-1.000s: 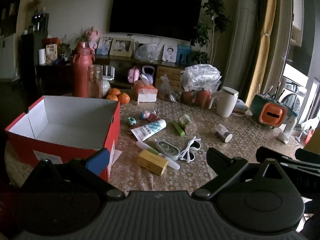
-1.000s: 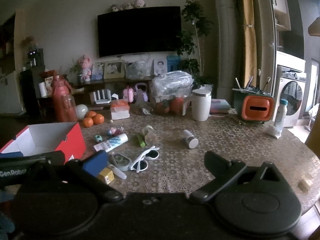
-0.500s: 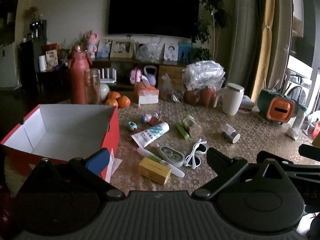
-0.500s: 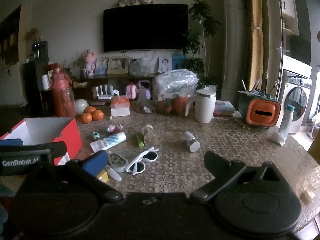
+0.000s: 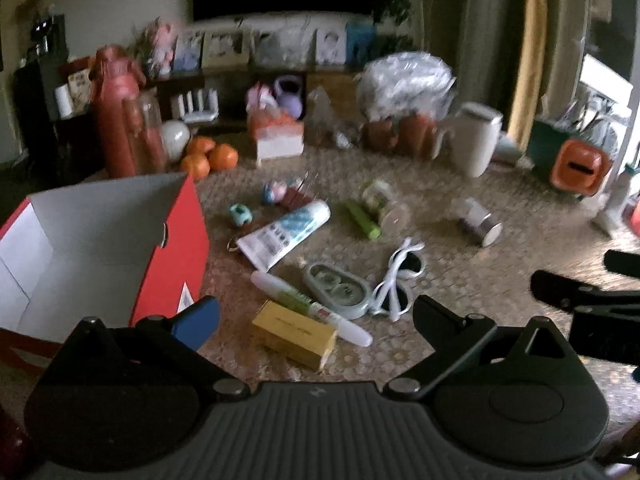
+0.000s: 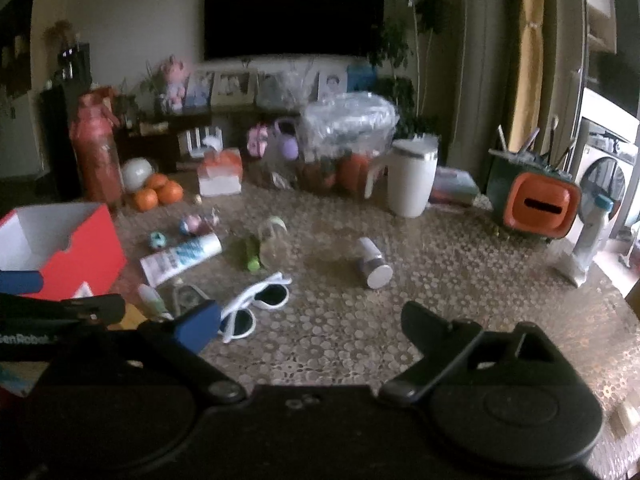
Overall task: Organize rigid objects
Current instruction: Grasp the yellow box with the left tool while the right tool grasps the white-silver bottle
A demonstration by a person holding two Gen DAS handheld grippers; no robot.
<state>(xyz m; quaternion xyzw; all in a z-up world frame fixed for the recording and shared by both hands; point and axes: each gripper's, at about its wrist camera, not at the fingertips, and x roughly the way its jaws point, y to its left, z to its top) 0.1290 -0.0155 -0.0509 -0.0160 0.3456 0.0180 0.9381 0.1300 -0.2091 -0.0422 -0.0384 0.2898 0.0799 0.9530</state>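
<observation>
Left claw (image 6: 60,308) hides yellow box (image 6: 130,316).

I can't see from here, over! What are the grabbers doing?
Left gripper open, empty. Right gripper empty, jaws closing slightly. Red box open, small items loose on table. Yellow box nearest; nothing blocking.

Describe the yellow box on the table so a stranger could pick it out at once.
Start at the open red box on the left of the table. Just right of its near corner lies the small yellow box, nearest the camera in the left wrist view, beside a white pen. It is the only yellow, brick-shaped item in the clutter.
</observation>
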